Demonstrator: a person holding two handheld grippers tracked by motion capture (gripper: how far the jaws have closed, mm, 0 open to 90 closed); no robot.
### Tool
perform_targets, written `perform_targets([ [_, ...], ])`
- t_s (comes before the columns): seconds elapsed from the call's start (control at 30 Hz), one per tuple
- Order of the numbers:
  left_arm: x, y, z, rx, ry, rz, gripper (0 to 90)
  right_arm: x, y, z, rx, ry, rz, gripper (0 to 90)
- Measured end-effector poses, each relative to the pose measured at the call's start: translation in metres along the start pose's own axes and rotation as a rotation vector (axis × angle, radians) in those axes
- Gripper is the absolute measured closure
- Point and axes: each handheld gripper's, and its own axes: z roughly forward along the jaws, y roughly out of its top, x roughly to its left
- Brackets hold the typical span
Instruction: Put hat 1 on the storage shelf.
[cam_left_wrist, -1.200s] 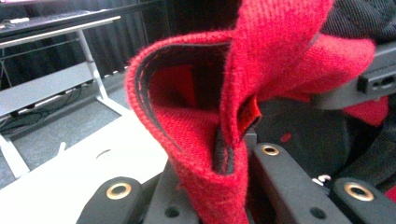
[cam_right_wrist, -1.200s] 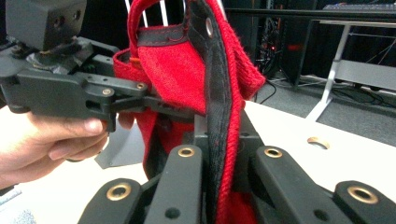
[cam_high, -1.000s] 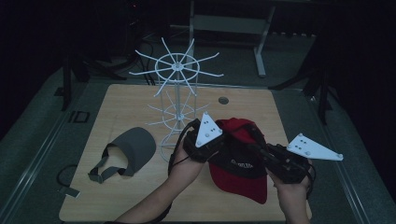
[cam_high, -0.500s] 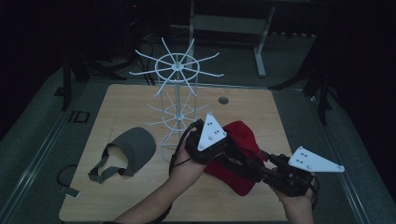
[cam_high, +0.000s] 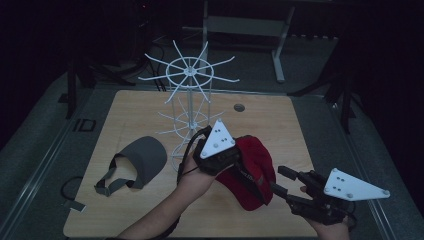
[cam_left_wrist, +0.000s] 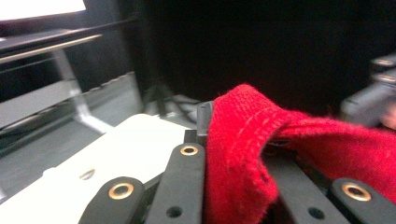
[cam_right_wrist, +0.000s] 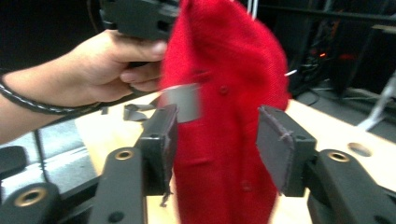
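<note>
So the red cap is up off the table rn, hanging from my left gripper, which is clamped tight on a fold of its fabric, prob the edge or band; you can see the red cloth bunched between the jaws in the left gripper view. It sits front-right of center, just right of the white wire rack, and droops down so its long axis runs roughly top to bottom in the right gripper view. My right gripper is just off the cap's right side, pointing left at it, and its jaws have just been opening: the cap is framed between the pads in that view, but they're not pressing on it, so it's let go, not holding anything. So the left hand owns the cap and is way closer to the rack, which is up and to the left of the cap; my guess is that's where it goes next, onto one of the arms. Grey visor lies flat on the table left of the rack, well apart. Writing: there's some white lettering on the cap's front, too small and blurry to read, and a dark marking at the table's left edge I can't make out either.
</note>
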Motion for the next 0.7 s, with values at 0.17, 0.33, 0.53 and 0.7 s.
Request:
perform_targets([
  [0.17,0.002,-0.001,-0.004,-0.006,-0.062,0.015,88.0,-0.009,0.006,0.005,0.014,-0.046,-0.014,55.3],
  [0.33,0.007,-0.002,-0.005,0.002,-0.102,0.004,88.0,-0.010,0.011,0.021,0.033,-0.035,-0.057,54.8],
  [0.53,0.004,-0.002,-0.004,0.007,-0.127,0.006,87.9,-0.007,0.014,0.036,0.056,-0.007,-0.098,60.9],
  [0.7,0.006,-0.002,-0.004,0.001,-0.141,-0.004,87.9,-0.006,0.015,0.034,0.043,-0.011,-0.120,81.8],
])
